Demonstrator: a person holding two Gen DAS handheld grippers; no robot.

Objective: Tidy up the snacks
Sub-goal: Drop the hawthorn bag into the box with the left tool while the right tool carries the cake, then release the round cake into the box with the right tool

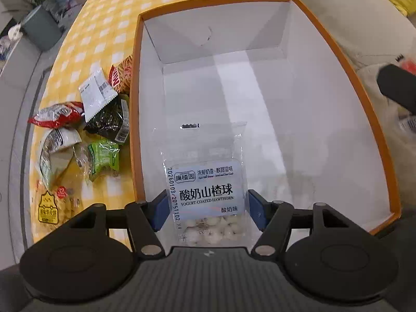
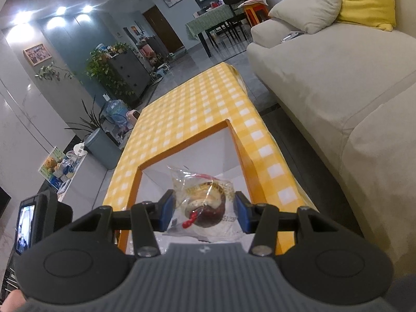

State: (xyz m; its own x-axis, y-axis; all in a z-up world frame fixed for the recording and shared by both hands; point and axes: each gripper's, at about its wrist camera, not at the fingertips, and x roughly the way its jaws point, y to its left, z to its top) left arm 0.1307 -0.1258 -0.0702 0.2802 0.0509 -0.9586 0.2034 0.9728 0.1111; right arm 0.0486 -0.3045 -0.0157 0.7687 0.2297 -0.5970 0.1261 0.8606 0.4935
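Observation:
A clear bag of yogurt-coated hawthorn balls (image 1: 208, 192) lies inside the orange-rimmed white box (image 1: 135, 104), against its near wall. My left gripper (image 1: 208, 208) points steeply down over it, open, with its blue pads standing just beside the bag's edges. My right gripper (image 2: 205, 210) is shut on a clear-wrapped chocolate cake (image 2: 205, 200) with a red mark, held above the near end of the box (image 2: 182, 150). In the left wrist view the right gripper (image 1: 395, 88) shows as a dark blurred shape beyond the box's right rim.
Several loose snack packets (image 1: 101, 119) lie on the yellow checked tablecloth (image 1: 104, 26) left of the box. A beige sofa (image 2: 325, 78) runs along the table's right side. A grey bin (image 2: 104, 148) and plants stand on the floor to the left.

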